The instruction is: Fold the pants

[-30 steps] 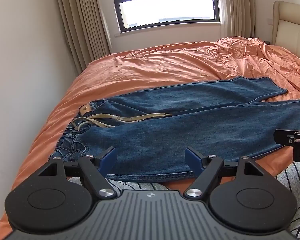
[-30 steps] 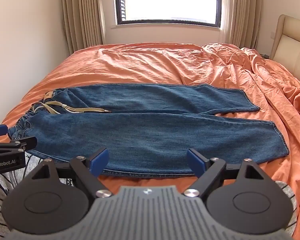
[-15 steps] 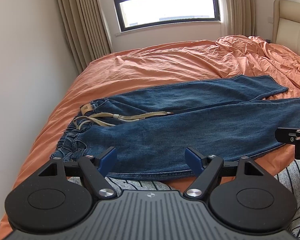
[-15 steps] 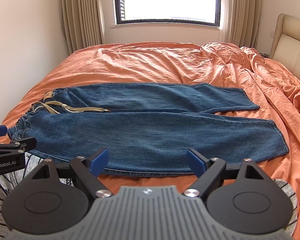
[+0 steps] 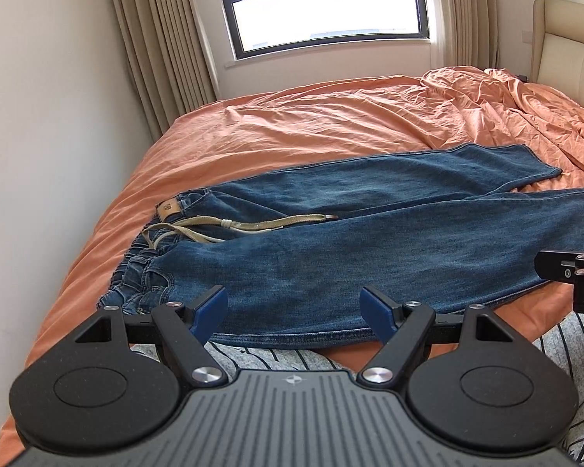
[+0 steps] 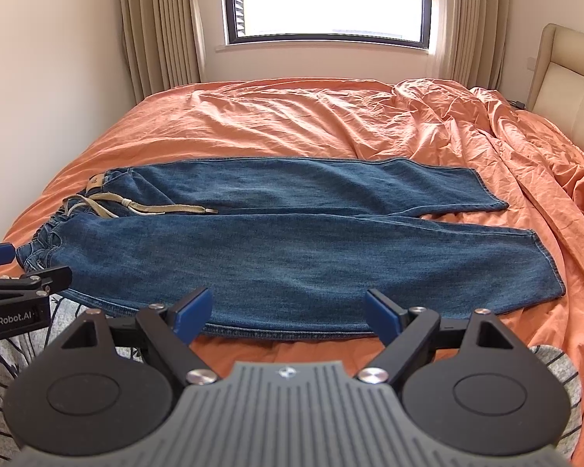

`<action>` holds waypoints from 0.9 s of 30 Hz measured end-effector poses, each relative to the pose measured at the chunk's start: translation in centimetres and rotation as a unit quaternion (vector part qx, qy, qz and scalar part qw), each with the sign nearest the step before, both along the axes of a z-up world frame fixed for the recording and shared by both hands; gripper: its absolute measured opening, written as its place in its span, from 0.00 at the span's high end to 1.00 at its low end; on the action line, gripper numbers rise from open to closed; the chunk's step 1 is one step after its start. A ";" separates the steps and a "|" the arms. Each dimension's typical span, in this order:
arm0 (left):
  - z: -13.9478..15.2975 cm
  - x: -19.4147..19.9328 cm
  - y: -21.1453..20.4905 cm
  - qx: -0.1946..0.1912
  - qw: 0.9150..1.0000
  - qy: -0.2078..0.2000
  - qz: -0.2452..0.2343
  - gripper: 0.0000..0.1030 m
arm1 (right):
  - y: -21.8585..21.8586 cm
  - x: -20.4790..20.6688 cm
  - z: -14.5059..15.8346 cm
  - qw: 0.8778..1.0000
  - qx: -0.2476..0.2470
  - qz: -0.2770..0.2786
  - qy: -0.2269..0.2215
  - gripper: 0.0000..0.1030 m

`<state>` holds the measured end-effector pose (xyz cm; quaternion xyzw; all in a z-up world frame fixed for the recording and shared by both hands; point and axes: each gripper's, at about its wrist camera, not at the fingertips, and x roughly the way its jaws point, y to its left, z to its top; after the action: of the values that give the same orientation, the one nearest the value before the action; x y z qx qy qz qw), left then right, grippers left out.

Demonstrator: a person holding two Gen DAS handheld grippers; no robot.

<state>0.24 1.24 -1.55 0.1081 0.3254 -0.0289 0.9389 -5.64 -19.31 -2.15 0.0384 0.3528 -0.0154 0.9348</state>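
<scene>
Blue jeans point(image 5: 370, 241) lie flat across the orange bed, waistband at the left with a beige drawstring point(image 5: 253, 223), both legs stretched right, the near leg partly over the far one. They also show in the right wrist view point(image 6: 292, 257). My left gripper point(image 5: 294, 307) is open and empty, just above the jeans' near edge by the waist end. My right gripper point(image 6: 288, 307) is open and empty, above the near edge at mid-leg. The leg hems point(image 6: 525, 241) lie at the right.
The orange bedsheet point(image 6: 311, 124) is rumpled toward the right by a beige headboard point(image 6: 564, 74). A wall point(image 5: 39, 116) and curtains run along the bed's left side. A window is at the back. Striped grey cloth point(image 5: 284, 358) lies under the grippers.
Both grippers have risen and pulled back very slightly; the jeans have not moved and both grippers stay open.
</scene>
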 end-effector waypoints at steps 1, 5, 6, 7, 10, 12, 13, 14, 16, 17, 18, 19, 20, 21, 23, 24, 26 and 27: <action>0.0 0.0 0.0 0.000 1.000 0.000 0.000 0.12 | 0.0 0.0 0.0 1.000 0.000 0.000 0.000 0.21; 0.0 0.0 0.0 0.000 1.000 0.001 0.000 0.12 | 0.0 0.0 0.0 1.000 0.000 0.000 0.000 0.21; 0.1 0.0 0.0 0.000 1.000 0.001 0.001 0.12 | 0.0 0.0 0.0 1.000 0.000 0.000 0.000 0.21; 0.0 0.0 0.1 0.000 1.000 0.002 0.001 0.12 | 0.0 0.0 0.0 1.000 0.001 0.000 0.000 0.21; -0.1 -0.1 0.0 0.000 1.000 0.001 0.002 0.12 | 0.0 0.0 0.0 1.000 0.000 0.001 0.001 0.21; -0.1 -0.1 0.1 0.000 1.000 0.002 0.002 0.12 | 0.1 0.0 0.0 1.000 0.000 0.001 0.000 0.21; -0.1 -0.1 0.1 0.000 1.000 0.002 0.001 0.12 | 0.1 0.0 0.0 1.000 0.001 0.000 0.000 0.21; -0.1 -0.1 0.1 -0.001 1.000 0.002 0.002 0.12 | 0.1 0.0 0.0 1.000 0.000 0.000 0.000 0.21; -0.1 -0.1 0.1 0.000 1.000 0.002 0.001 0.12 | 0.1 0.0 0.0 1.000 0.002 0.001 0.000 0.21; -0.1 -0.1 0.1 0.000 1.000 0.002 0.001 0.12 | 0.1 0.0 0.0 1.000 0.003 0.001 0.000 0.21; -0.1 -0.1 0.2 -0.001 1.000 0.001 0.001 0.12 | 0.1 -0.1 0.1 1.000 0.003 0.001 0.000 0.21; -0.1 -0.1 0.2 0.000 1.000 0.002 0.001 0.12 | 0.1 -0.1 0.1 1.000 0.003 0.001 0.000 0.21; -0.1 -0.1 0.2 0.000 1.000 0.002 0.001 0.12 | 0.2 -0.1 0.2 1.000 0.003 0.001 0.000 0.21; -0.1 -0.1 0.2 0.000 1.000 0.001 0.001 0.12 | 0.2 -0.1 0.2 1.000 0.003 0.001 0.000 0.21; -0.1 -0.1 0.3 0.002 1.000 0.001 0.002 0.12 | 0.2 -0.1 0.2 1.000 0.004 0.001 0.001 0.21; 0.0 -0.2 0.3 0.003 1.000 0.001 0.002 0.12 | 0.2 0.0 0.2 1.000 0.004 0.001 0.001 0.21; 0.1 -0.3 0.3 0.005 1.000 0.000 0.002 0.12 | 0.2 0.0 0.3 1.000 0.004 0.001 0.003 0.21; 0.1 -0.3 0.3 0.005 1.000 0.001 0.002 0.12 | 0.2 0.0 0.4 1.000 0.004 0.002 0.003 0.21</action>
<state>-0.07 1.54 -1.44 0.1118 0.3264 -0.0255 0.9382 -5.67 -19.11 -1.79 0.0417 0.3556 -0.0125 0.9336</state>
